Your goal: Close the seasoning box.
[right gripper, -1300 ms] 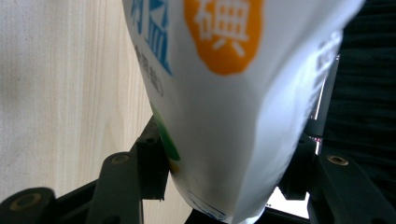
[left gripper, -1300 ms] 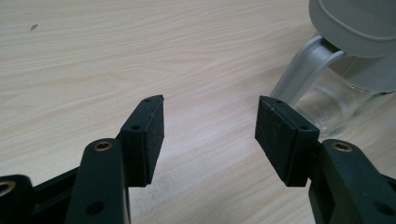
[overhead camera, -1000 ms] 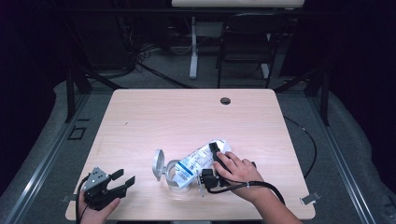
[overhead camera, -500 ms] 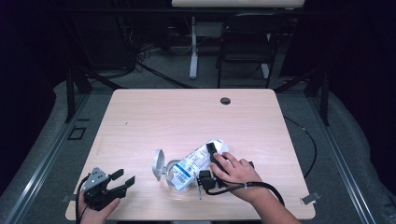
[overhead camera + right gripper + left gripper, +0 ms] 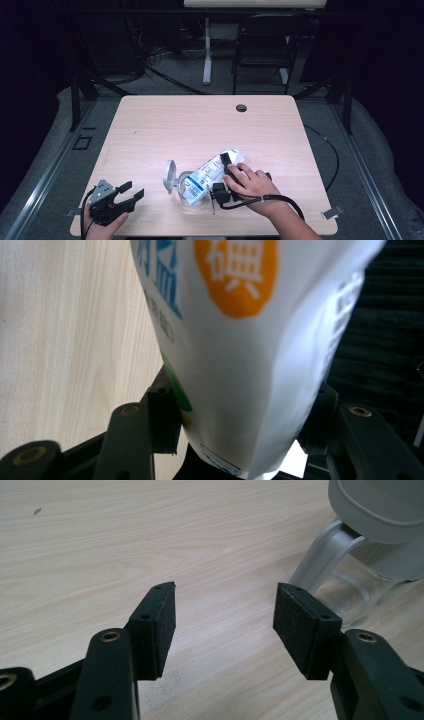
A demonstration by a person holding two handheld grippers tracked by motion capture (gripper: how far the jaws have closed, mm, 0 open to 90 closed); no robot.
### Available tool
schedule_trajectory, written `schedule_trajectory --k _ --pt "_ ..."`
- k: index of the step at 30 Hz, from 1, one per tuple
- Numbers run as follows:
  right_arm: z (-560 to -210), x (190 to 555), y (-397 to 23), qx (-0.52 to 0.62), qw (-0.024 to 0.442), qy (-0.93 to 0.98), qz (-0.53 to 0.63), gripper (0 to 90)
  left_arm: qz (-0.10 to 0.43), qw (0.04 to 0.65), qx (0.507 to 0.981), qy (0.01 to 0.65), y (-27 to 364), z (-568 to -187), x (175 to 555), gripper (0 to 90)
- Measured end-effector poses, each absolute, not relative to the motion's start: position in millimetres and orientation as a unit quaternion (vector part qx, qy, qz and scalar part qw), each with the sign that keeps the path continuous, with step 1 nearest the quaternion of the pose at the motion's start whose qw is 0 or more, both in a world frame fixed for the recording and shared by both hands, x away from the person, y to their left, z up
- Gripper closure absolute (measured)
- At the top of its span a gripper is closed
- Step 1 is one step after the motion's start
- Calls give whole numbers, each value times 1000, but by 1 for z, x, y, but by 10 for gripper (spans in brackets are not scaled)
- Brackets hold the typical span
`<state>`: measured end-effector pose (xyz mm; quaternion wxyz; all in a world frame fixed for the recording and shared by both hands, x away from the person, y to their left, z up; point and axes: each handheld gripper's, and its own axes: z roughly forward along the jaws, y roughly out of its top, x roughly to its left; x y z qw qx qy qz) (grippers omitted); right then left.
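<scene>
A white bag (image 5: 209, 171) printed in blue and orange lies tilted, its lower end at the mouth of a clear jar (image 5: 189, 194). The jar's grey flip lid (image 5: 170, 176) stands open. My right gripper (image 5: 223, 174) is shut on the bag's upper part, one jaw on each side, under the person's hand. In the right gripper view the bag (image 5: 250, 340) sits between both pads of the right gripper (image 5: 240, 430). My left gripper (image 5: 132, 189) rests at the table's front left, open and holding nothing. In its own view the left gripper (image 5: 225, 625) faces the jar (image 5: 350, 592) and lid (image 5: 385, 505).
The light wooden table (image 5: 200, 125) has a small round cable hole (image 5: 241, 108) near its far edge. A black cable (image 5: 280, 200) trails from the right gripper over the front edge. Chairs and table legs stand on the dark floor behind.
</scene>
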<state>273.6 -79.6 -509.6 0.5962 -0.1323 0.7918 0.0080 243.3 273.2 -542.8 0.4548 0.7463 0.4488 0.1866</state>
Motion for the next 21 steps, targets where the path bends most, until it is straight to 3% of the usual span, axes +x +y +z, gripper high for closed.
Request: schedule_trajectory --k 21 --pt "-509 274 -78 -147 599 787 3 481 187 457 746 446 273 -543 243 428"
